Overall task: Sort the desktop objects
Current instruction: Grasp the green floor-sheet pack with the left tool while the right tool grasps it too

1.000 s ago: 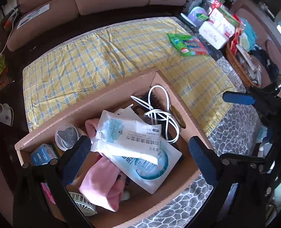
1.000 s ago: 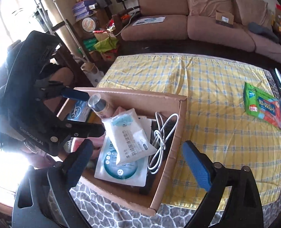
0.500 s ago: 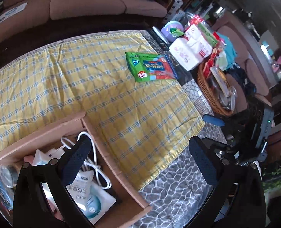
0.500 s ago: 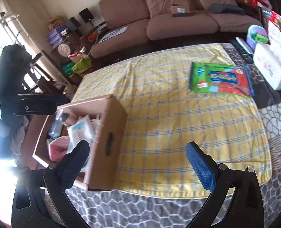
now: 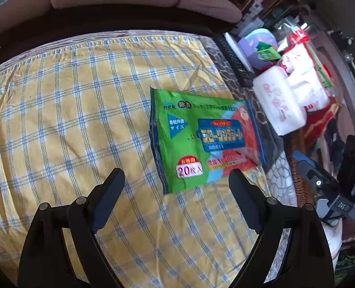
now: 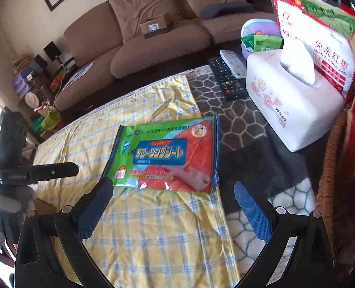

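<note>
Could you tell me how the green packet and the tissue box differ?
The green packet lies flat on the yellow cloth; the tissue box stands tall on the grey mat. The packet is a colourful soft pouch; the box is white and rigid, with a tissue sticking out. Neither is held.

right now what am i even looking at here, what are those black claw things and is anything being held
Those claws are two hand-held grippers; a person holds one in each hand, and each carries a fisheye camera looking along its fingers. One picture is from the left gripper, the other from the right gripper. Both stand open and hold nothing. They point at a green and red wipes packet lying flat on a yellow checked cloth. Beside the cloth sit a black remote and a white tissue box. In the right view the left gripper shows at the left edge.
</note>
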